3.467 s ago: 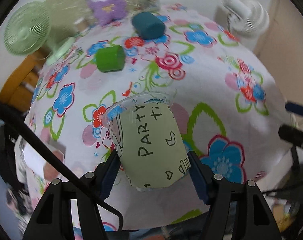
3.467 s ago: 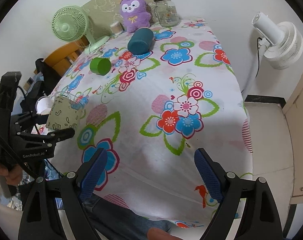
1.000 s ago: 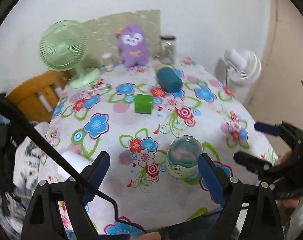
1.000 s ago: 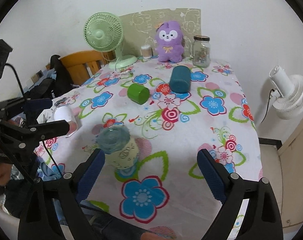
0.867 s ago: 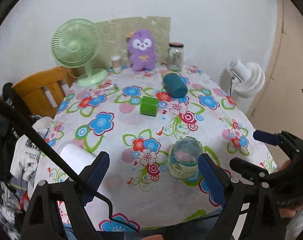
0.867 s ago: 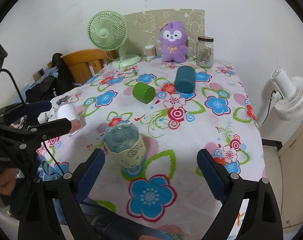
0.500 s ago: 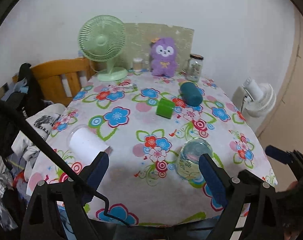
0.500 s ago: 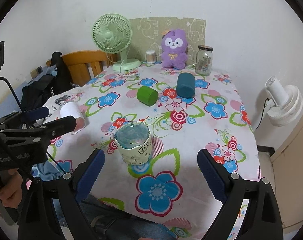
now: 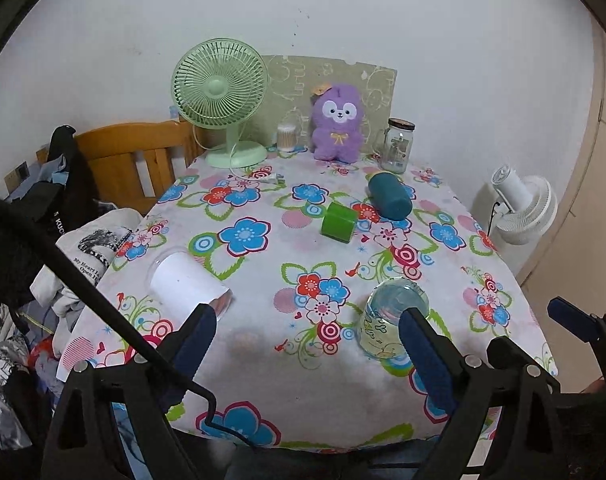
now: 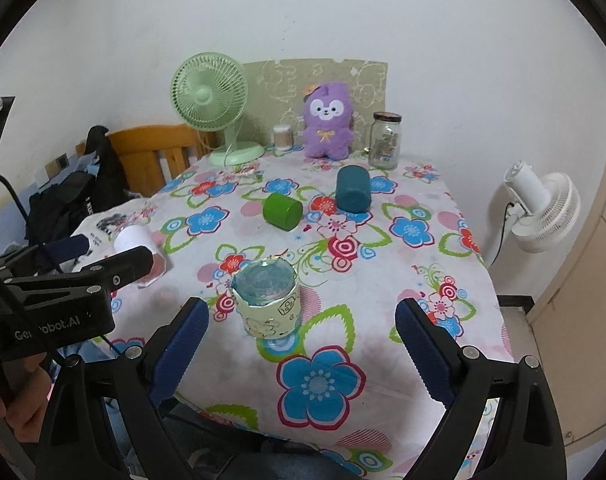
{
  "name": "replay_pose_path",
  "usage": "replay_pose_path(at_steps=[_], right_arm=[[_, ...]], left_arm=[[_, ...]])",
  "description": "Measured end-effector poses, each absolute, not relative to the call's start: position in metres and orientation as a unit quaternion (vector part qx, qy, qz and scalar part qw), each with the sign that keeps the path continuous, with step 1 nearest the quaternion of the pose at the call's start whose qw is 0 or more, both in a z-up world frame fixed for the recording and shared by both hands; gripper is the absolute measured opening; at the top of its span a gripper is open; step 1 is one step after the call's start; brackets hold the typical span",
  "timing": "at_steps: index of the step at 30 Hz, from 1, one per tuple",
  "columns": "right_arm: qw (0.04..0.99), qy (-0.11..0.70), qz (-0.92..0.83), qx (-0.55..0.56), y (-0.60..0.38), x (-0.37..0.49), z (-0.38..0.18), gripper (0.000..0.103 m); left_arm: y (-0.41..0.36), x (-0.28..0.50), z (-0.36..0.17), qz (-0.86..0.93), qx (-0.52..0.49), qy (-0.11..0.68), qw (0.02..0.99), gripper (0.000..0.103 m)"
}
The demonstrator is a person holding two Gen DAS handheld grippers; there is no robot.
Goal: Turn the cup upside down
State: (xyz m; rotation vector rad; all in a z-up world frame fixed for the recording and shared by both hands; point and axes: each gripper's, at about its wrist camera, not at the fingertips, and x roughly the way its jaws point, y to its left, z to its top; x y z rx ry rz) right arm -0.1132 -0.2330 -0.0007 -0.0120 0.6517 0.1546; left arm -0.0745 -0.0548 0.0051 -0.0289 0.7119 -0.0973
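Note:
A clear plastic cup with a pale green paper sleeve (image 9: pixel 391 322) stands upside down near the front of the flowered tablecloth (image 9: pixel 263 280); it also shows in the right wrist view (image 10: pixel 269 300). My left gripper (image 9: pixel 307 344) is open and empty, held back above the table's front edge, the cup just inside its right finger. My right gripper (image 10: pixel 299 340) is open and empty, pulled back from the cup. The left gripper also shows at the left of the right wrist view (image 10: pixel 83 256).
A white cup (image 9: pixel 185 286) lies on its side at front left. A green cup (image 9: pixel 338 224) and a teal cup (image 9: pixel 390 196) lie mid-table. A green fan (image 9: pixel 221 96), purple plush (image 9: pixel 337 124) and glass jar (image 9: pixel 397 146) stand at the back. A white fan (image 9: pixel 523 204) is on the right.
The left gripper, earlier shut on the tilted cup, let it go upside down on the cloth. Both grippers have since drawn back and up, so more of the table shows.

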Motion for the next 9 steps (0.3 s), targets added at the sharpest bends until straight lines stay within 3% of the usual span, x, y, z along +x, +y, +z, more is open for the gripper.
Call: replay_pose_path(at_steps=[9], right_arm=[[0.947, 0.314, 0.066, 0.005, -0.2387, -0.1186, 0.0023, 0.096]], left_arm=[[-0.0590, -0.0799, 0.0076, -0.049, -0.012, 0.341, 0.939, 0.096]])
